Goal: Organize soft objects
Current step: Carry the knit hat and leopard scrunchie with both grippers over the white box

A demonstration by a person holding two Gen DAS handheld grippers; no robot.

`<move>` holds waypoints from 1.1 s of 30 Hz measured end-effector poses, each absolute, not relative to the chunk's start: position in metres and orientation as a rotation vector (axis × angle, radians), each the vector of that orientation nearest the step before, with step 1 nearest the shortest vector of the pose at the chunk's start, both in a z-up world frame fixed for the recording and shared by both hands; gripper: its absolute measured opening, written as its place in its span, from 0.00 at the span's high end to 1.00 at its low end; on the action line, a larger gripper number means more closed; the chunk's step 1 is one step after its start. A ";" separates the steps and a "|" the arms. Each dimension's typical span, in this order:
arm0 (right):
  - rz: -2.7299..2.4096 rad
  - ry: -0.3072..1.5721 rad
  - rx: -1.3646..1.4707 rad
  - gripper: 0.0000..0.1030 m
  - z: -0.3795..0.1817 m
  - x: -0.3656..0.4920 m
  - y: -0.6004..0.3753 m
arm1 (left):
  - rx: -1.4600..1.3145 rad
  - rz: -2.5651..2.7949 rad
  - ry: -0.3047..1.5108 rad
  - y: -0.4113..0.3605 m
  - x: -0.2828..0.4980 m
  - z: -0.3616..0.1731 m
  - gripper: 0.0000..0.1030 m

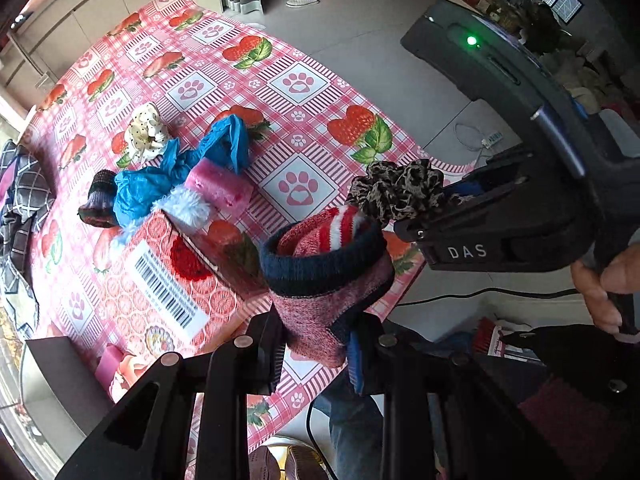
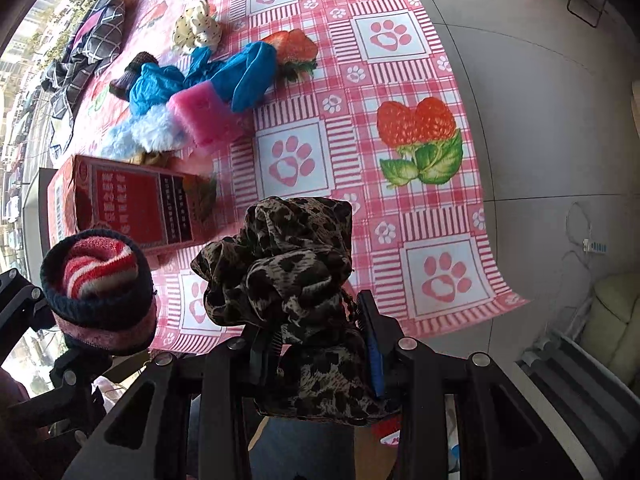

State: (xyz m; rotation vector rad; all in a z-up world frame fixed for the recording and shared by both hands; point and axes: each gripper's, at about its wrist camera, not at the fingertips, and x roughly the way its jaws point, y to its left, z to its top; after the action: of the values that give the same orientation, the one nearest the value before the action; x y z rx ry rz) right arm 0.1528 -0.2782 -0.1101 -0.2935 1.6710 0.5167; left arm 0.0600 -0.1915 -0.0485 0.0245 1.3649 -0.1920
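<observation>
Nearest the left wrist camera, the left tongs (image 1: pixel 316 354) pinch the lower part of a pink sock (image 1: pixel 328 300) with a dark navy cuff, and a red-and-white striped sock (image 1: pixel 338 230) is stuffed into its opening. Both are held above the near edge of the bench (image 1: pixel 312 184), which is covered in a pink checked cloth printed with paw marks and strawberries. Right tongs (image 2: pixel 316 354) are clamped on a leopard-print scrunchie (image 2: pixel 288 280), which is bunched between the fingers and raised above the same near edge, just beside the pink sock (image 2: pixel 108 328). A red box (image 1: pixel 176 284) with a barcode label lies flat on the bench close to the held sock. Behind the box, a loose pile holds a pink sponge (image 1: pixel 220 188), a pale blue fluffy item (image 1: pixel 186 206), a crumpled blue plastic cover (image 1: pixel 176 172) and a dark knitted sock (image 1: pixel 98 200), all touching or overlapping. A cream scrunchie with dark dots (image 1: pixel 146 132) sits just behind the pile. Dark checked fabric (image 1: pixel 20 204) hangs over the far left edge of the bench.
</observation>
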 end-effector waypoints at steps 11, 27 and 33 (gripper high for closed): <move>0.633 1.658 -0.386 0.65 -0.101 0.078 -0.236 | -0.053 -0.062 1.357 -0.132 -0.006 -0.051 0.73; 0.895 1.572 -0.604 0.65 -0.089 0.002 -0.142 | -0.309 0.311 1.335 -0.019 -0.087 -0.055 0.73; 0.943 1.538 -0.656 0.65 -0.084 -0.014 -0.114 | -0.383 0.423 1.305 0.010 -0.113 -0.055 0.73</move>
State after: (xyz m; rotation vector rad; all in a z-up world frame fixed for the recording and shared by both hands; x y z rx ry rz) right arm -0.0136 -0.1138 -0.0841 -0.6558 1.5381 0.9430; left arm -0.1126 0.0101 -0.0546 -0.3828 1.3047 0.4229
